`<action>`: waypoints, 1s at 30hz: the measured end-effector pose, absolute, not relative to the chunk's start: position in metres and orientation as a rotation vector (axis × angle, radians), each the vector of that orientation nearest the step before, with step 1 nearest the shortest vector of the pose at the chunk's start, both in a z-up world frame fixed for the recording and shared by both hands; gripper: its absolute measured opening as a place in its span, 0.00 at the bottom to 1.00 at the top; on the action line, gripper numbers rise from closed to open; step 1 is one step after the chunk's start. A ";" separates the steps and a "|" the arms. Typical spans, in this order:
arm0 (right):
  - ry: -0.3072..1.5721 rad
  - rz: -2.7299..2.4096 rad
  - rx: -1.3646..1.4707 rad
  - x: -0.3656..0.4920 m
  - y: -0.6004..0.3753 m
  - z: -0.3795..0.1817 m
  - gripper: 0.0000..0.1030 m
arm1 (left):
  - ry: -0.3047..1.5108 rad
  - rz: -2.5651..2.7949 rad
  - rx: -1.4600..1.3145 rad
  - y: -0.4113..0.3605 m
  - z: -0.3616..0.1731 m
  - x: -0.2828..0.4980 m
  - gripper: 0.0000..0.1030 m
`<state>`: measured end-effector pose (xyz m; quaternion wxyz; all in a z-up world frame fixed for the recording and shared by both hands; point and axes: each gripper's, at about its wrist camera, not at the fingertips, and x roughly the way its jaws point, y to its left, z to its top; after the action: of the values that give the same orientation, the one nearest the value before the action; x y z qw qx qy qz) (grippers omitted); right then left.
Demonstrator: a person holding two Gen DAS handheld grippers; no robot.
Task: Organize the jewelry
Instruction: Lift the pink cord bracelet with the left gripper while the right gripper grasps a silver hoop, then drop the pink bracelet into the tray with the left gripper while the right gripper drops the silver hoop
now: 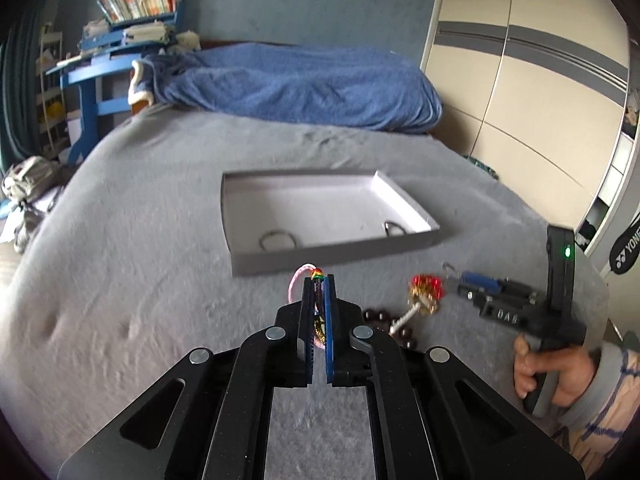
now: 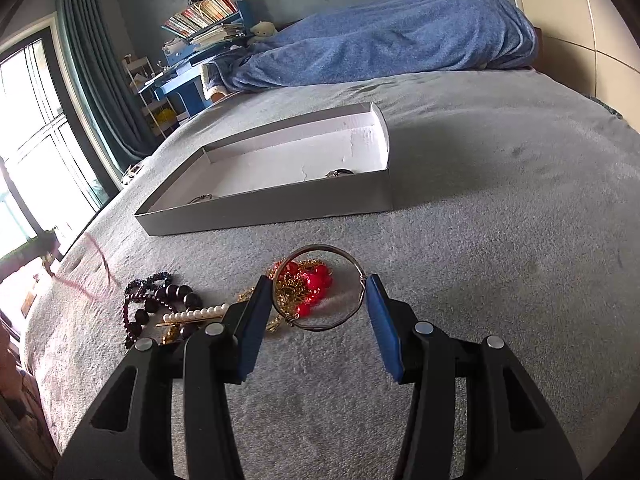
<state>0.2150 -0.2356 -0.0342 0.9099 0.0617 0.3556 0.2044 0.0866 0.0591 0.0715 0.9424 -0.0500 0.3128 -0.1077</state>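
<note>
While the shallow grey cardboard box with white inside sits open on the grey bed cover, the holdings stand thus. Left claw: clenched on a pink cord bracelet with small coloured beads, held clear of the bed, the loop poking out past the blue pads. Box lies straight ahead of this claw and just beyond it, long axis running across the view; two thin metal rings already rest against its near wall. Right claw: part open, grasping a large thin wire bangle across its width, one pad on either side, directly over the loose heap. Heap, on the bed short of the box: red bead and gold chain piece, dark round-bead bracelet, white pearl bar clip. Judgement: left hand is nearer a drop; its move is forward over the near wall, then release.
</note>
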 end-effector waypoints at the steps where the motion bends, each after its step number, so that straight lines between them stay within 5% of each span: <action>1: 0.731 0.421 0.127 0.215 -0.236 -0.034 0.47 | 0.634 -0.220 -0.103 0.060 0.075 0.089 0.05; 30: 0.663 0.467 0.021 0.266 -0.203 0.018 0.47 | 0.615 -0.263 -0.022 0.066 0.088 0.173 0.05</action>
<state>0.2658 -0.2025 0.0184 0.9188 0.0102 0.3226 0.2272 0.1734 0.0664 0.0883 0.9445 -0.0107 0.3017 -0.1292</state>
